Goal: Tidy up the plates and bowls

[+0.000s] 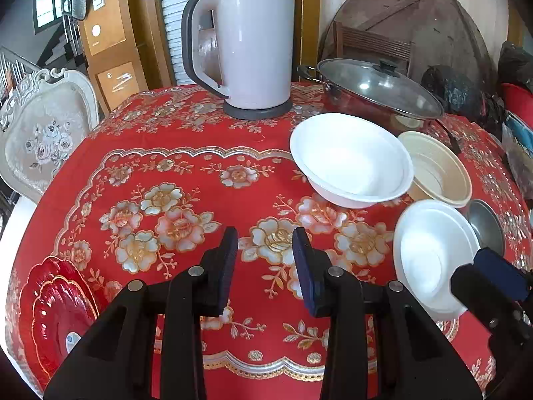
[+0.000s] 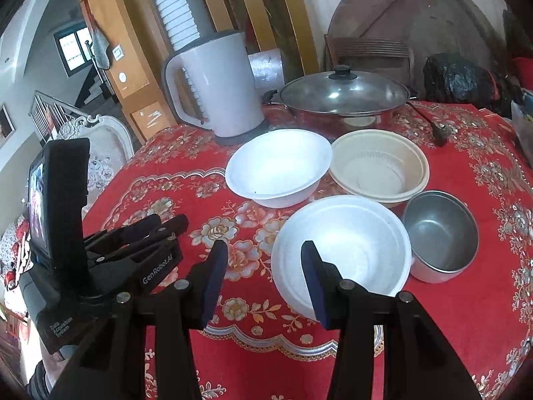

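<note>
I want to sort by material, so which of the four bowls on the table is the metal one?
The small steel bowl at the right edge of the group, beside the near white bowl. The others are white, white and beige.

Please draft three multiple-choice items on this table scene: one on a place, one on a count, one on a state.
1. Where does the metal bowl sit?
A. right of the near white bowl
B. behind the kettle
C. on the red plate

2. How many white bowls are there?
A. one
B. two
C. four

3. What does the right hand-held gripper hold?
A. a bowl
B. a lid
C. nothing

Key: 1 A, it stands beside that bowl's right rim; 2 B, the near one and the far white bowl; 3 C, its jaws stand apart, empty.
</note>
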`<state>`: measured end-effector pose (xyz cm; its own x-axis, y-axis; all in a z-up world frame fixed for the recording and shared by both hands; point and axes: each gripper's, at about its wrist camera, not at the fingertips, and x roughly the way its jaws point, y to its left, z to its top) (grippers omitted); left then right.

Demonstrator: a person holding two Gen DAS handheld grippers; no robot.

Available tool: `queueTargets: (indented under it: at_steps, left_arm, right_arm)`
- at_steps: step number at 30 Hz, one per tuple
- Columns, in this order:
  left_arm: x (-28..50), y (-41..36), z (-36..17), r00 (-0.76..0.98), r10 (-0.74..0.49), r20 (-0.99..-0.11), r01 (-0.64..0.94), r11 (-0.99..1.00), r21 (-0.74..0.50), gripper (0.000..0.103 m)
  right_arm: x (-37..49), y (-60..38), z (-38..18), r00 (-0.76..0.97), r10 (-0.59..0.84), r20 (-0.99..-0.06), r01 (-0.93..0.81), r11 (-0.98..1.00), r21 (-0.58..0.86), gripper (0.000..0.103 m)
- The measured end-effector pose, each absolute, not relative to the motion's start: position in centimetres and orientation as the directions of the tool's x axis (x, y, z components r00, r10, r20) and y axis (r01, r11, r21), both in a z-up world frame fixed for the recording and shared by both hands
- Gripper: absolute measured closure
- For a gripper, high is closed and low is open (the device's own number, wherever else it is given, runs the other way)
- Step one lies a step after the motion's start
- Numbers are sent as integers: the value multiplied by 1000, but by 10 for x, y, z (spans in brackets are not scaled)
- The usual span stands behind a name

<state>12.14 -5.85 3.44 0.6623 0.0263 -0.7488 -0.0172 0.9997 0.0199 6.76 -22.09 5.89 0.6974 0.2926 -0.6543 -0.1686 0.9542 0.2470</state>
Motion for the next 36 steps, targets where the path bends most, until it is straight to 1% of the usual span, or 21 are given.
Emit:
queueTargets:
  at_steps: [15, 30, 36]
  left_arm:
    - [153, -54, 33, 657, 45, -753, -42, 999, 23, 69]
    - [173, -51, 31, 644, 53, -763, -59, 998, 19, 69]
    - [185, -47, 30, 629, 48, -776, -70, 998, 5, 69]
  right_arm:
    - [98, -215, 58, 679, 274, -681, -167, 961, 221, 57]
    - [119, -222, 55, 657, 302, -691, -146, 950, 276, 57]
    - [130, -231, 54, 640, 335, -692, -135, 935, 328, 57]
